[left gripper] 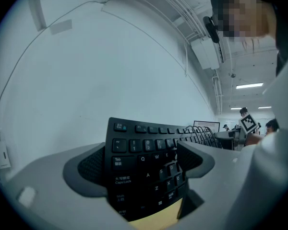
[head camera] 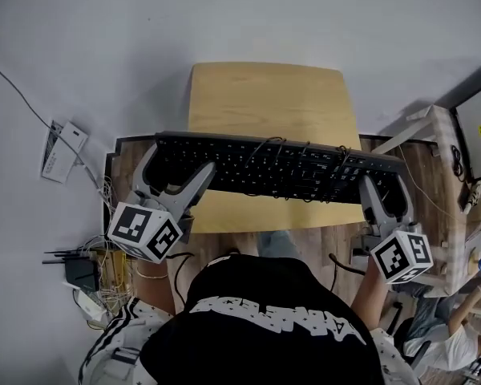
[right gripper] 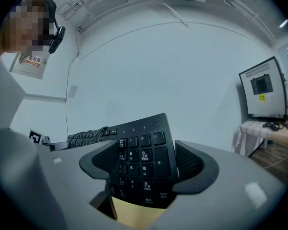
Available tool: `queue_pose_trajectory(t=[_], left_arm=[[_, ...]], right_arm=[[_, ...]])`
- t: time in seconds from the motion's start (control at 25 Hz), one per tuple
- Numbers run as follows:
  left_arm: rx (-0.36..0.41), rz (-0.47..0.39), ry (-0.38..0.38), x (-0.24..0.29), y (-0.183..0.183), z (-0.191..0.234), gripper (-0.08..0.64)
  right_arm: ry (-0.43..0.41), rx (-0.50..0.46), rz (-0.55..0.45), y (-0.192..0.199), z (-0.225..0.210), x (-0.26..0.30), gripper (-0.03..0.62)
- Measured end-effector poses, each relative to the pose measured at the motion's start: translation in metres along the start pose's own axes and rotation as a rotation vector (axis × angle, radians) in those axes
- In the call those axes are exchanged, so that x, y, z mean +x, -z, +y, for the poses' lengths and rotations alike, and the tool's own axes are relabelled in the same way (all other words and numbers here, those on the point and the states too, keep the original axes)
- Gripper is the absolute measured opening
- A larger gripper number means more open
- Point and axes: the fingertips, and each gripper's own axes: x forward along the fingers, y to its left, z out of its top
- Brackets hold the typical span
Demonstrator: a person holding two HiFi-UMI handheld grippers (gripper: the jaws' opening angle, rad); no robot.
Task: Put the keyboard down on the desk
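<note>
A black keyboard (head camera: 280, 167) stretches across the small light-wood desk (head camera: 264, 95), wider than the desktop, with its cable (head camera: 305, 155) looped over the keys. My left gripper (head camera: 176, 167) is shut on its left end. My right gripper (head camera: 385, 187) is shut on its right end, at the number pad. In the left gripper view the keyboard (left gripper: 144, 152) sits tilted between the jaws, keys facing the camera, with the desk (left gripper: 156, 217) showing below. The right gripper view shows the same: number pad (right gripper: 144, 152) clamped, with the desk (right gripper: 134, 214) underneath. Whether the keyboard touches the desk I cannot tell.
A router with a tangle of cables (head camera: 88, 271) lies on the floor at left, near a white box (head camera: 64, 147). A white table with a monitor (head camera: 477, 127) stands at right. A seated person (head camera: 457, 343) is at the lower right.
</note>
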Motion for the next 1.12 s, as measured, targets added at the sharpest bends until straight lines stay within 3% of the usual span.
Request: queue_pose_trajectory(t=[0.2, 0.48, 1.12], left_arm=[[-0.009, -0.001, -0.010, -0.001, 0.004, 0.002, 0.433], [-0.021, 0.114, 0.020, 0.005, -0.009, 0.001, 0.433], [0.037, 0.072, -0.038, -0.003, -0.014, -0.006, 0.433]], right_arm=[[-0.007, -0.009, 0.007, 0.000, -0.001, 0.004, 0.371], [0.054, 0.061, 0.092, 0.000, 0.003, -0.006, 0.371], [-0.021, 0.078, 0.036, 0.007, -0.006, 0.004, 0.371]])
